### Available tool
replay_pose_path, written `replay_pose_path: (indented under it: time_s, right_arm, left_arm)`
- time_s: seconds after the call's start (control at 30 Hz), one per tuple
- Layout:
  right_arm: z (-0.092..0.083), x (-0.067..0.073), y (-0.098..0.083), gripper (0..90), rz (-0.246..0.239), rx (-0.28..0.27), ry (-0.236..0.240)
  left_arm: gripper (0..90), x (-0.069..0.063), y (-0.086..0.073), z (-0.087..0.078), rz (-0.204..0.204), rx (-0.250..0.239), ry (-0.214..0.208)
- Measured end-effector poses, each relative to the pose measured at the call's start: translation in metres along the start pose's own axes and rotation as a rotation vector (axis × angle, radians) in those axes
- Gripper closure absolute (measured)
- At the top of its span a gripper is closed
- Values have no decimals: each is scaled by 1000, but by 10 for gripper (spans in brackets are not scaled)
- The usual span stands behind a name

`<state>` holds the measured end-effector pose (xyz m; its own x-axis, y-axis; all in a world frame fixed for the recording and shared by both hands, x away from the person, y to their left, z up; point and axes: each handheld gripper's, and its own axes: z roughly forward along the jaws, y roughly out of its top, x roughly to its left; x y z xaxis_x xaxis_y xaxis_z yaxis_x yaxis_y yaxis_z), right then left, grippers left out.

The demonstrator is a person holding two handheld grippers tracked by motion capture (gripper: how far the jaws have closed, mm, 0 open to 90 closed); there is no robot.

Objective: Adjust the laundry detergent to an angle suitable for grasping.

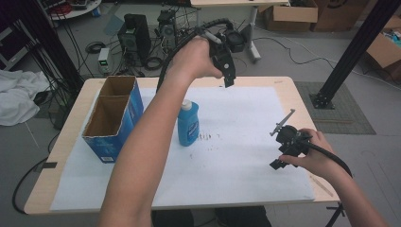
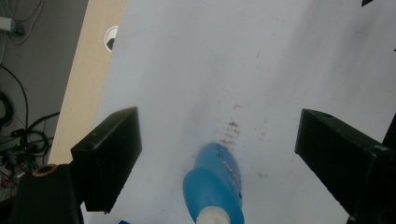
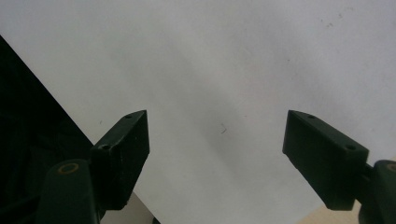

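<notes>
- The bottle, blue with a white cap, stands upright on the white sheet that covers the table, just to the right of the blue cardboard box. It is apart from the box wall and nothing touches it.
- The left gripper is held high over the far part of the sheet, beyond and to the right of the bottle, jaws pointing down. In the left gripper view the bottle lies low in the picture between the two jaws but far beneath them; the jaws stand wide and released, with nothing gripped. Judgement: this height and downward aim suit a descent onto the bottle from above, with the spread set wide enough to clear its body.
- The right gripper rests low at the near right of the sheet, well apart from the bottle. In the right gripper view its jaws are likewise spread and empty over bare sheet. Judgement: it is parked clear so as not to cross the left arm's path.
- The box stands with its open top upward and two empty compartments showing. Judgement: its place close beside the bottle marks it as the likely destination, which would keep any carry short.
- Risk, as a judgement: the bottle is tall and narrow, so an off-centre closing could tip it toward the box.
</notes>
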<state>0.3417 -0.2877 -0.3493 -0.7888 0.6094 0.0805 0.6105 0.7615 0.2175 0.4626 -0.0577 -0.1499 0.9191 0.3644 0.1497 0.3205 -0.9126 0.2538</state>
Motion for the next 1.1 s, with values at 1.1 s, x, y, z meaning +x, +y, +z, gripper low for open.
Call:
replay_pose_path:
  time_s: [1.1]
  right_arm:
    - [-3, 5, 7, 226, -16, -5, -13]
  left_arm:
    - [151, -1, -15, -5, -13, 15, 14]
